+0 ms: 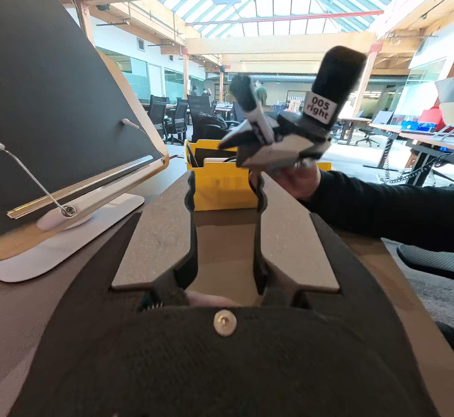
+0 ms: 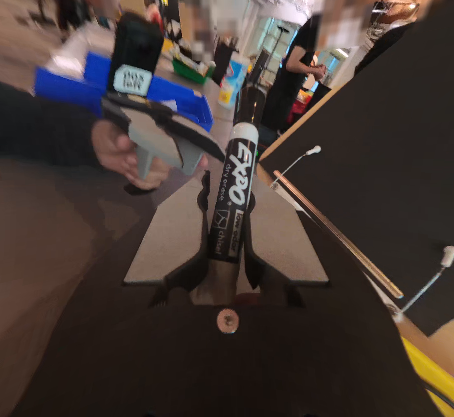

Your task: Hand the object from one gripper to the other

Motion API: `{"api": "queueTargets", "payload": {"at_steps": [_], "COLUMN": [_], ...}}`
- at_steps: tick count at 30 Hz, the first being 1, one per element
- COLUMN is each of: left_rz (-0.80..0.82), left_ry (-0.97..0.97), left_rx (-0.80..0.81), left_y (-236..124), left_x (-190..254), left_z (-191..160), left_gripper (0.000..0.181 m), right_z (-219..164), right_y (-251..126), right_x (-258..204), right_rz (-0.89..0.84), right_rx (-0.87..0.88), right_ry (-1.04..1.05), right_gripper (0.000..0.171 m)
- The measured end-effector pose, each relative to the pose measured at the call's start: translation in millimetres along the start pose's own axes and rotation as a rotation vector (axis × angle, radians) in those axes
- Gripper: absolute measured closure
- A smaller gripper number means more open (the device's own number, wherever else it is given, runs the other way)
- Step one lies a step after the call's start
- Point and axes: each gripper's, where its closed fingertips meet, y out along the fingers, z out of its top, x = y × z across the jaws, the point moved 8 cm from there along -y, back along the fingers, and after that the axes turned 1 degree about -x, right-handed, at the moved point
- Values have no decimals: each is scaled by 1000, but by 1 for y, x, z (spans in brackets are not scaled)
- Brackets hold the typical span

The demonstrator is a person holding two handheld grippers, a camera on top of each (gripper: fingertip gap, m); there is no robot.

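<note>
A black dry-erase marker (image 2: 233, 196) with a white band stands between the fingers of my right gripper (image 2: 228, 191), which is shut on its barrel, cap end pointing up and away. In the left wrist view the same marker (image 1: 258, 120) sticks up out of the right gripper (image 1: 229, 154), held by a hand in a black sleeve above the far table. My left gripper (image 1: 224, 184) is open and empty, its fingers pointing towards the right gripper from below. In the right wrist view the left gripper (image 2: 211, 157) is blurred, its tips close to the left of the marker.
A black board on a wooden stand (image 1: 61, 85) leans at the left, with wire page holders. A yellow bin (image 1: 221, 189) sits on the brown table (image 1: 221, 245) behind my left fingers. Blue bins (image 2: 177, 103) and a standing person (image 2: 294, 73) are farther off.
</note>
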Motion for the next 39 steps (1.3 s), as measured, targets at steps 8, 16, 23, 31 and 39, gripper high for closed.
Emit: {"api": "queueTargets", "payload": {"at_steps": [8,16,23,31,39], "left_rz": [-73,238,350,378,266], "left_ry": [-34,496,1520,1709,1614], "left_rx": [10,-107,-135,-66,-173], "left_y": [8,-4,3,3,17], "left_x": [15,9,50,58,63], "left_z": [0,12,-9,-11,-37], "left_gripper": [156,165,165,165,159], "right_z": [-19,-45,-27,-20,-30], "right_y": [37,34,24,16,22], "right_x": [-36,-14,1,7,5], "right_rz": [-60,-23,323,570,530], "right_rx": [-238,-370,-90,68,32], "right_ry": [-247,-3,658,984,931], "right_gripper": [148,128,132,124,146]}}
